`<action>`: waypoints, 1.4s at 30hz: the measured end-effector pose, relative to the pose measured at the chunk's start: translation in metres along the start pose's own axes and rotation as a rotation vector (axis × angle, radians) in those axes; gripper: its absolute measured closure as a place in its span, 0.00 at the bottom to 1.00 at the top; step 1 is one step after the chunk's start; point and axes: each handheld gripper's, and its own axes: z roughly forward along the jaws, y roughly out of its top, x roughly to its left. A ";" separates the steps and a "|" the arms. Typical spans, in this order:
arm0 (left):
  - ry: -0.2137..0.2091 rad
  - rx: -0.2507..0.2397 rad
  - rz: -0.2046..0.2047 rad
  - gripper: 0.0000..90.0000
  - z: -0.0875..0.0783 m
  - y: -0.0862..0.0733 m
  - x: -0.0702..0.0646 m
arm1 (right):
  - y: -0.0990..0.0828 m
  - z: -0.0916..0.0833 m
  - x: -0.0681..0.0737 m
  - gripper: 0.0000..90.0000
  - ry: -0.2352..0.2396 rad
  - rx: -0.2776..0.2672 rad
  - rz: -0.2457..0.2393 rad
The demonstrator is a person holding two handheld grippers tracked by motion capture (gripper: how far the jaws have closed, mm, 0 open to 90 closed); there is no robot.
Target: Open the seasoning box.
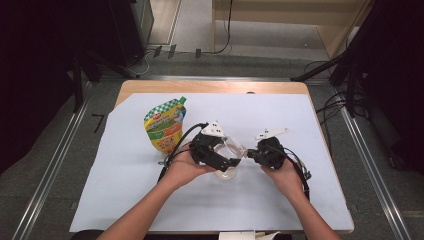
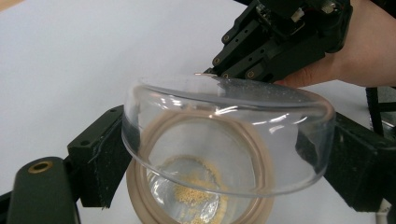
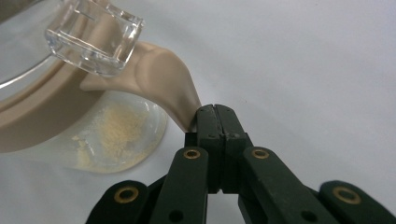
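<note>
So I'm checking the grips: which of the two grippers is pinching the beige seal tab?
The right gripper: its jaws are closed on the beige tab, whereas the left gripper clamps the clear lid.

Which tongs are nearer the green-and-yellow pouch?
Left. The left tongs sit just right of the pouch, clamped on the glass jar lid; the right tongs are farther right, pinching the seal tab.

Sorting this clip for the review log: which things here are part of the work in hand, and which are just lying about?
In the job:
- glass jar, clamped across its rim by the left gripper
- beige seal ring on the jar
- seal's pull tab, pinched by the shut right gripper
- yellowish powder at the jar's bottom

Lying about:
- green and yellow spouted pouch, untouched
- white table cover
</note>
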 end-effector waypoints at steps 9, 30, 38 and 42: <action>-0.007 0.009 -0.021 0.15 -0.001 0.002 0.000 | 0.000 0.001 0.002 1.00 0.004 0.005 -0.003; -0.111 -0.047 -0.060 0.14 0.005 0.012 0.008 | -0.003 -0.001 0.004 1.00 0.019 0.003 0.009; -0.142 -0.017 -0.041 0.14 0.012 0.025 0.009 | -0.004 -0.002 0.004 1.00 0.029 -0.001 0.024; -0.160 -0.021 -0.048 0.14 0.018 0.030 0.010 | -0.004 -0.004 0.004 1.00 0.033 -0.001 0.026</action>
